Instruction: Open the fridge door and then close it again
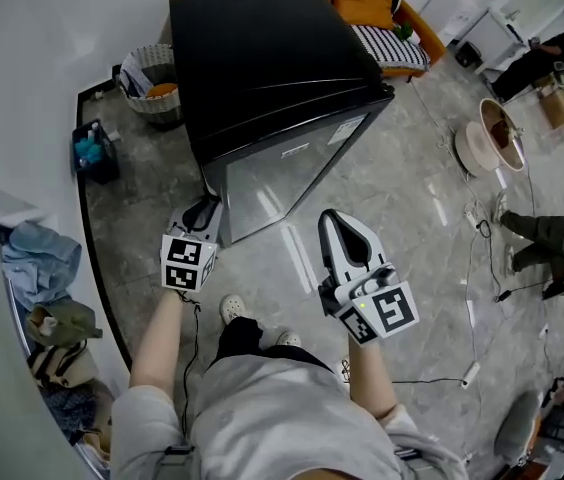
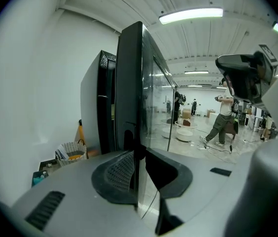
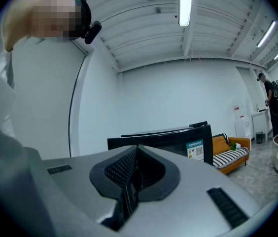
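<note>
- Here, at the far left, a wicker basket [image 1: 150,78] and a blue crate [image 1: 94,151] stand on the floor beside the black fridge [image 1: 262,58].
- The left gripper [image 1: 205,208] is at the near left corner of the fridge, level with the fridge door [image 1: 282,173].
- In the left gripper view the left gripper [image 2: 138,167] is clamped on the door's upright edge [image 2: 129,93]: the ribbed pad lies on one face and the dark pad on the other.
- The door stands slightly ajar, with a narrow gap between it and the fridge body.
- The door's shiny face mirrors the room and carries a small mark [image 1: 295,151], too small to read.
- A pale sticker [image 1: 345,131] sits at the door's upper right corner. In the right gripper view it shows as a blue-and-white label [image 3: 194,150] with a square code; its writing cannot be read.
- The right gripper [image 1: 330,216] is to the right of the door, near it but apart from it. Its jaws are pressed together with nothing between them [image 3: 137,149], and the fridge [image 3: 158,137] lies beyond them.
- Each gripper's cube bears black-and-white square markers.
- At the far right, an orange sofa [image 1: 382,13] with a striped seat stands behind the fridge.
</note>
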